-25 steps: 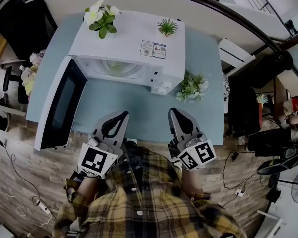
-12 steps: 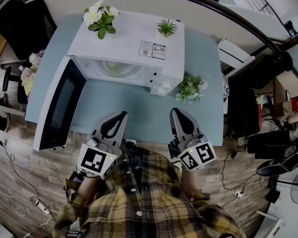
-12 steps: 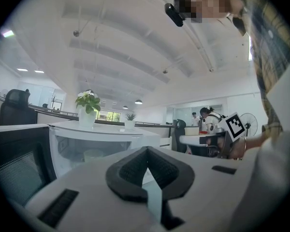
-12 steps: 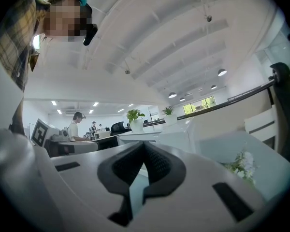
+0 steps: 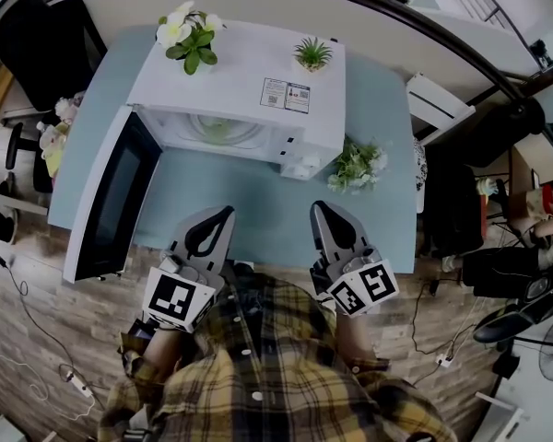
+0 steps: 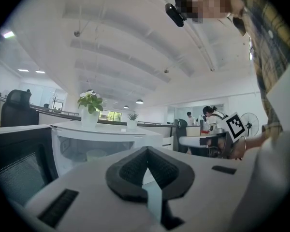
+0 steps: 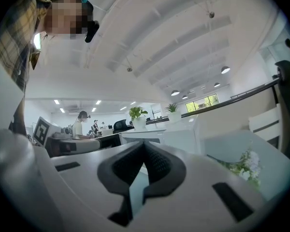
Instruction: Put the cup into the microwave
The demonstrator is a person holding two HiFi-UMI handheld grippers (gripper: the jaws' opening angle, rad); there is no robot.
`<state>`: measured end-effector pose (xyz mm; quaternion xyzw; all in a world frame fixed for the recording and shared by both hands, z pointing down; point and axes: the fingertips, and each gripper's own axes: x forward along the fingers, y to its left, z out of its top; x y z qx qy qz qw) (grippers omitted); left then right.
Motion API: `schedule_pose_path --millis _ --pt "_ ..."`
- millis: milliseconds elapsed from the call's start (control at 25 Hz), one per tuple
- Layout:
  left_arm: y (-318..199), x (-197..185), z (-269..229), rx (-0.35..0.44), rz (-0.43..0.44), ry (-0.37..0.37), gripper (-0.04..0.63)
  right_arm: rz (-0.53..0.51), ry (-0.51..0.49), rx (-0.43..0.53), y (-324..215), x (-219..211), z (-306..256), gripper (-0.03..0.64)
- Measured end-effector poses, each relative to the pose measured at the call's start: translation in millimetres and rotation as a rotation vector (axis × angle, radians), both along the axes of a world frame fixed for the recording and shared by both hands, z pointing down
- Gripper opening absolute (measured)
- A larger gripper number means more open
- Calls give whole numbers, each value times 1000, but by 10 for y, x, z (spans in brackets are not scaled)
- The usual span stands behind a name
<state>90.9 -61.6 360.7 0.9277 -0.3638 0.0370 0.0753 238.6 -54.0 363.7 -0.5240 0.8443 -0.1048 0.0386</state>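
Note:
The white microwave (image 5: pixel 244 86) stands at the back of the blue table (image 5: pixel 258 212), its door (image 5: pixel 111 196) swung wide open to the left. Inside its cavity a pale round shape (image 5: pixel 217 129) shows, which looks like the cup (image 6: pixel 94 154) on the turntable. My left gripper (image 5: pixel 223 215) hovers over the table's near edge, pointing at the microwave, shut and empty. My right gripper (image 5: pixel 321 210) is beside it, also shut and empty. In the left gripper view the jaw tips (image 6: pixel 146 152) meet; in the right gripper view they (image 7: pixel 144 147) meet too.
A white-flowered plant (image 5: pixel 188 33) and a small green plant (image 5: pixel 311 53) stand on top of the microwave. A bunch of white flowers (image 5: pixel 355 164) lies on the table right of it. Chairs and cables surround the table.

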Motion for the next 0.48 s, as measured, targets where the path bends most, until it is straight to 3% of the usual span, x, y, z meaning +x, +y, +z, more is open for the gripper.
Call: schedule_pose_path --millis 480 --pt "-85 29 6 -9 3 -9 -9 -8 0 -2 -93 3 -4 3"
